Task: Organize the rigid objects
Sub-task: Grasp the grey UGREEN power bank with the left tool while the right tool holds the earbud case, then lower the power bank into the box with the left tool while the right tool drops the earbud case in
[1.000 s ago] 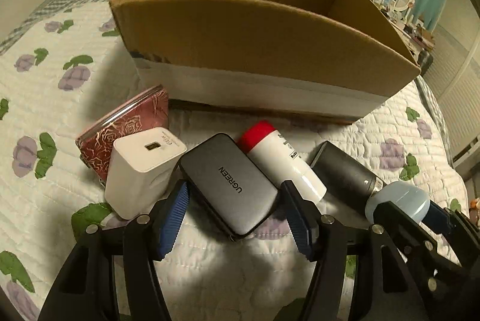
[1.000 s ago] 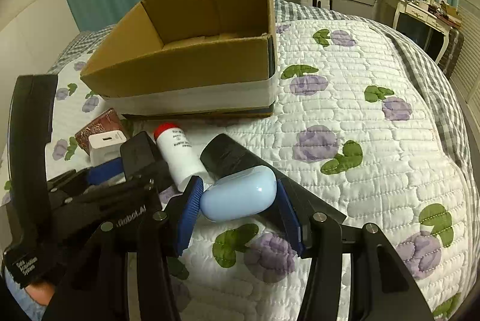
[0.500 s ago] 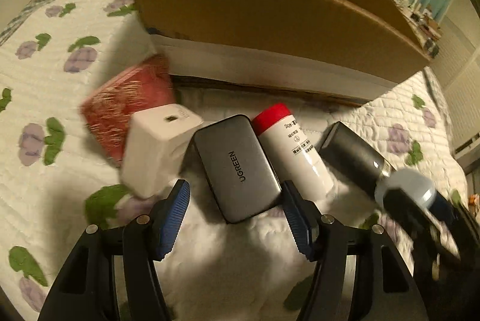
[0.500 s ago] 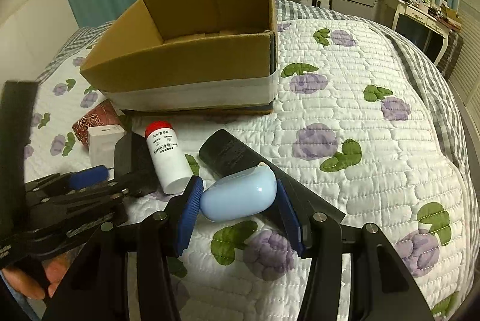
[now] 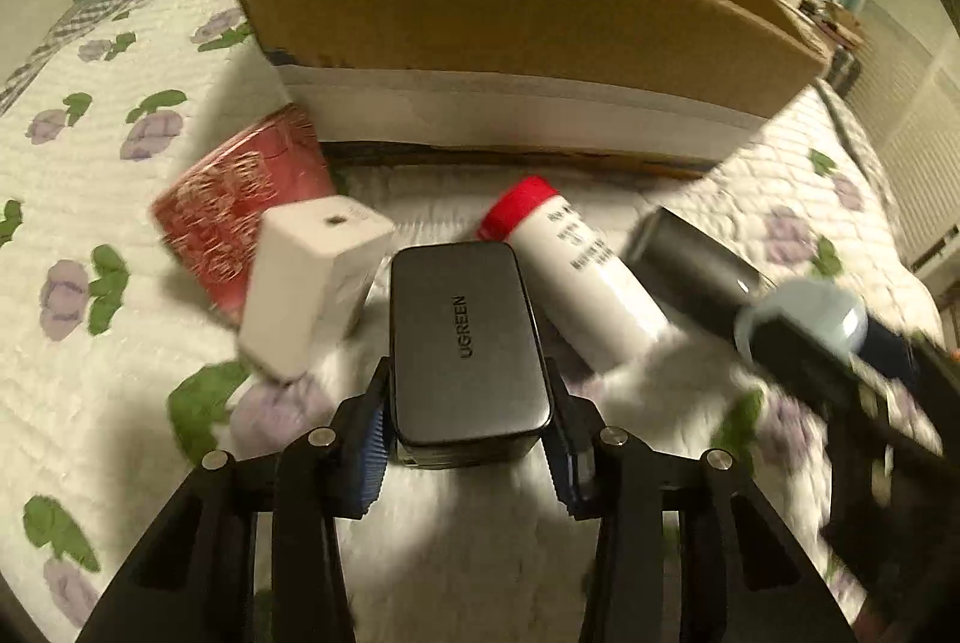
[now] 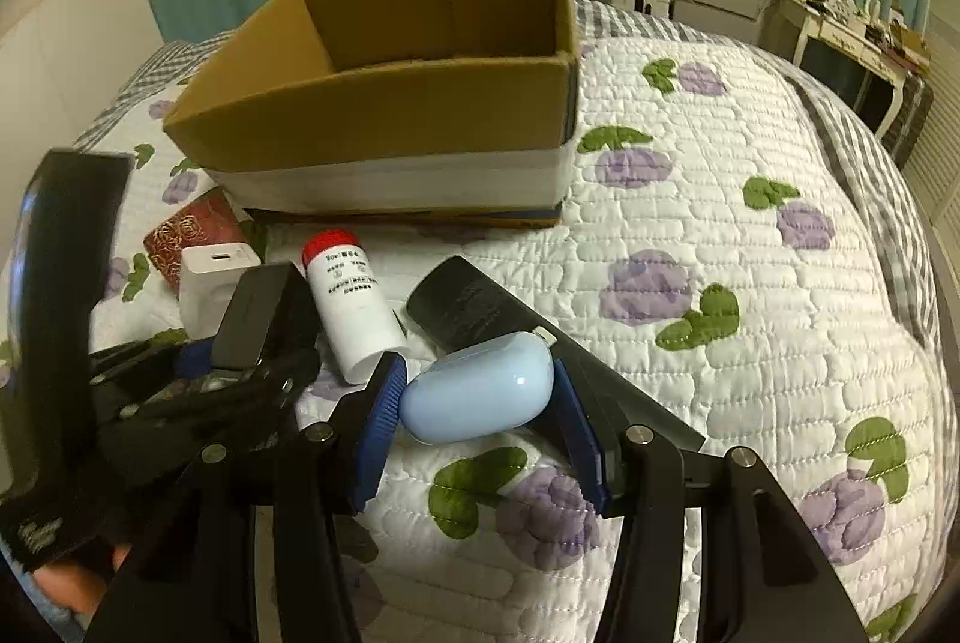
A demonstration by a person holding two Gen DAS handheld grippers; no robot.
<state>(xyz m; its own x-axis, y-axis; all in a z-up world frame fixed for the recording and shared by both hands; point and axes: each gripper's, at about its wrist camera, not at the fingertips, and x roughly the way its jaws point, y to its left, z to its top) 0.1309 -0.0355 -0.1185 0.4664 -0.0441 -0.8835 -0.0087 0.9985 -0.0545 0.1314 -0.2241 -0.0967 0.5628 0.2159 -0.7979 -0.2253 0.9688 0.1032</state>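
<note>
**Both your grippers are pinching something in front of the box**

Your quilted bedspread (image 6: 750,283) carries everything here. The open cardboard box (image 6: 384,114) stands on it behind the row of things, its tall walls hiding its floor.

In front of the box, from left to right, lie a red patterned case (image 5: 234,205), a white charger (image 5: 312,283), a grey charger (image 5: 465,343), a white bottle with a red cap (image 5: 576,277) on its side, and a dark cylinder (image 5: 690,271).

Your left gripper (image 5: 467,439) has its blue pads against both long sides of the grey charger, pinching it near its close end. The white charger sits just beside it, tilted.

Your right gripper (image 6: 480,403) is pinching the pale blue earbud case (image 6: 477,388) between its pads, in front of the dark cylinder and close to the bottle's base.
</note>
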